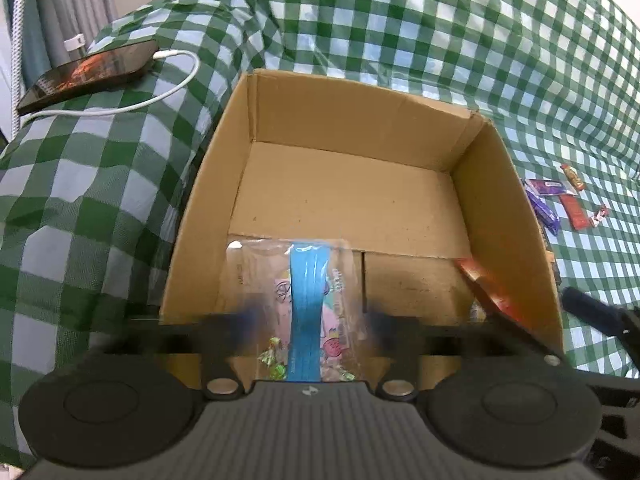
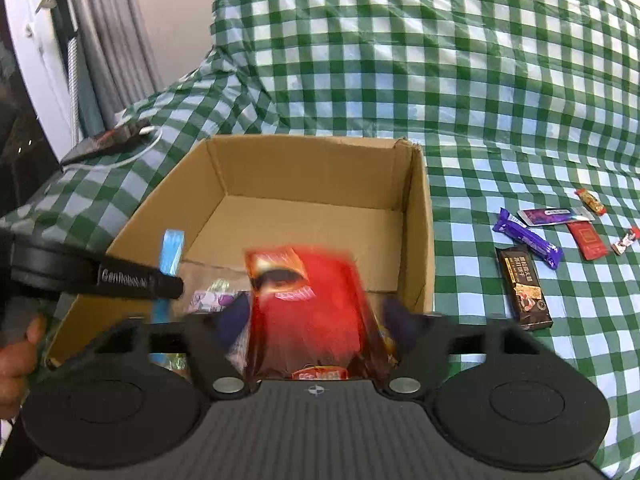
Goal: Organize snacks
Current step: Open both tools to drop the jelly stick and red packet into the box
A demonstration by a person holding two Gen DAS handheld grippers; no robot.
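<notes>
While both snack bags hang over the near end of the cardboard box (image 1: 352,128), each is held by its lower edge so that it can drop inside. At lower centre of the left wrist view, the left hand-held gripper (image 1: 308,320) has its fingers blurred on either side of the clear candy bag (image 1: 292,300) with a blue stripe; whether they pinch it or have just parted cannot be told. At lower centre of the right wrist view, the right hand-held gripper (image 2: 314,320) holds the red snack bag (image 2: 312,308) between its fingers, apparently clamped, though blur hides the contact.

Most of the box floor toward the upper part of both views is bare, leaving ample room; the near wall and right wall (image 2: 420,232) are the edges to clear. The two grippers sit close together, so collision is the likely risk.

Right of the box, loose snack bars (image 2: 528,236) lie on the checked cloth (image 2: 440,60), apart from the box. A phone (image 1: 88,72) with its cable rests at upper left.
</notes>
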